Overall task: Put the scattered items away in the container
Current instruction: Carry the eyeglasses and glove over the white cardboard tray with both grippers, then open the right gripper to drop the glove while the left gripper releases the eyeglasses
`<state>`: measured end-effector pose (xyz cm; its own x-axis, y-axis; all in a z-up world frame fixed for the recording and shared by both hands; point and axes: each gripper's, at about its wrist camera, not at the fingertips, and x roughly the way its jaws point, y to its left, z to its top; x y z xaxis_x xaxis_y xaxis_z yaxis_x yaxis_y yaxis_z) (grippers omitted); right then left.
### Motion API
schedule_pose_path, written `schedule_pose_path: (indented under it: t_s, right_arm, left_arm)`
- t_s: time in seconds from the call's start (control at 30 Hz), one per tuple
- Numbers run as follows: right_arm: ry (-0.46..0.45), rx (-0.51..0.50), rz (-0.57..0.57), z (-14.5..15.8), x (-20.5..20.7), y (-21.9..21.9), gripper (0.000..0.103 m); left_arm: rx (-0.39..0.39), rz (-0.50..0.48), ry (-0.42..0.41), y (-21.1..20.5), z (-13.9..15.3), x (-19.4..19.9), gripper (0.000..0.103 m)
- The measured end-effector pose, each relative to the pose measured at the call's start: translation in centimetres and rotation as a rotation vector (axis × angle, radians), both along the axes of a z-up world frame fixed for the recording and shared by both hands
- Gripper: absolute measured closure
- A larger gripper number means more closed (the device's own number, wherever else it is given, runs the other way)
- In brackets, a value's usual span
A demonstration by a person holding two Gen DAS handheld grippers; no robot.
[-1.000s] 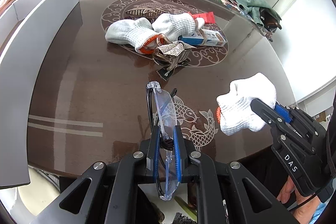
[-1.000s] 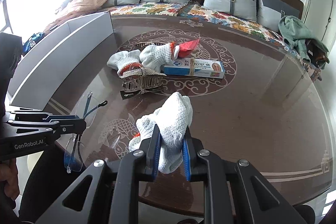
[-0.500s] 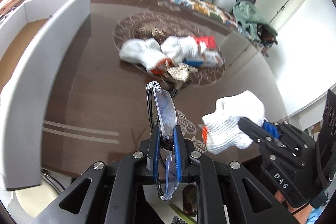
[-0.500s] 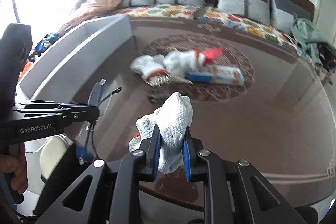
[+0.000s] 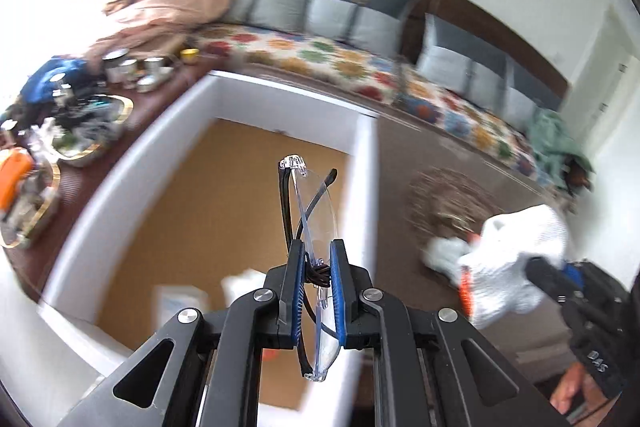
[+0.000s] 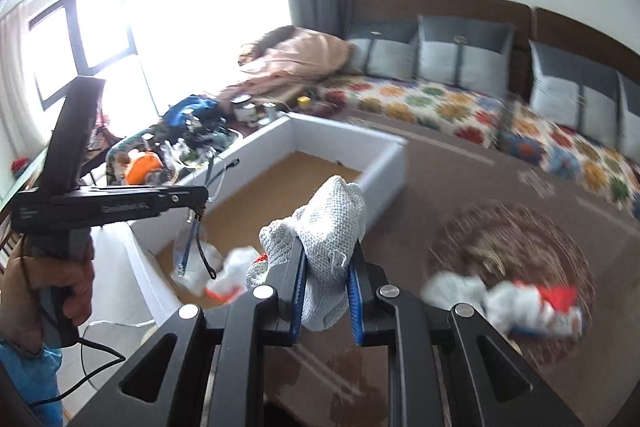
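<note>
My left gripper (image 5: 315,257) is shut on clear safety glasses (image 5: 310,203) with black arms, held over the white-walled container (image 5: 366,163) with a brown floor. In the right wrist view the same glasses (image 6: 192,243) hang from the left gripper (image 6: 200,203) above the container (image 6: 384,163). My right gripper (image 6: 326,267) is shut on a white knitted glove (image 6: 332,227), to the right of the container's wall over the brown table (image 6: 440,195). That glove (image 5: 516,267) shows at the right of the left wrist view. White items (image 6: 228,267) lie on the container floor.
A blurred pile of gloves and a boxed item (image 6: 508,299) lies on the table's round ornament. A cluttered side shelf with trays and tins (image 5: 80,115) runs left of the container. A cushioned bench (image 6: 460,99) lines the far wall. A hand (image 6: 44,279) grips the left tool.
Both grippers have swung left and upward from the table's middle to the container, carrying the glasses and the glove. The item pile now sits far right in both views.
</note>
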<state>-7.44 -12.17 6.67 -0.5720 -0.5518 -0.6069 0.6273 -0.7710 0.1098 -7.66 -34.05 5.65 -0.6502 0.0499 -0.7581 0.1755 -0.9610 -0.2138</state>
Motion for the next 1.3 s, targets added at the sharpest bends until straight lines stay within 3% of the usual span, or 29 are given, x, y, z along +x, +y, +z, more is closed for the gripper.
schedule_pose_path:
  t_s: [0.13, 0.3, 0.4, 0.43, 0.47, 0.53, 0.77, 0.97, 1.3]
  right_arm:
    - [-0.027, 0.035, 0.079, -0.6, -3.4, -7.5, 0.084]
    - [-0.135, 0.098, 0.124, -5.0, -7.0, -13.9, 0.080]
    - [-0.192, 0.108, 0.133, -7.1, -8.7, -15.8, 0.069]
    - [-0.204, 0.100, 0.118, -7.5, -9.0, -15.9, 0.061]
    - [-0.211, 0.089, 0.096, -7.6, -9.4, -15.6, 0.058]
    - [-0.217, 0.064, 0.065, -7.4, -9.9, -14.9, 0.058]
    - [-0.216, -0.020, -0.002, -5.7, -10.0, -11.5, 0.057]
    - [-0.207, -0.065, -0.045, -6.7, -6.4, -7.7, 0.057]
    - [-0.259, -0.121, -0.181, -10.0, -1.1, 2.8, 0.057]
  left_arm:
    - [0.005, 0.030, -0.063, -4.1, -1.8, -2.8, 0.091]
    - [-0.005, 0.019, -0.141, -5.9, -5.6, -6.4, 0.091]
    - [0.017, 0.057, -0.157, -7.3, -7.1, -8.0, 0.083]
    - [0.026, 0.071, -0.163, -7.8, -7.6, -8.6, 0.068]
    - [0.032, 0.086, -0.166, -8.1, -7.9, -8.8, 0.051]
    - [0.044, 0.102, -0.161, -8.6, -8.2, -8.6, 0.045]
    - [0.092, 0.087, -0.151, -8.1, -8.5, -5.8, 0.045]
    - [0.107, 0.035, -0.108, -4.8, -6.4, -3.1, 0.045]
    - [0.094, -0.160, -0.067, 7.0, -2.4, -0.6, 0.044]
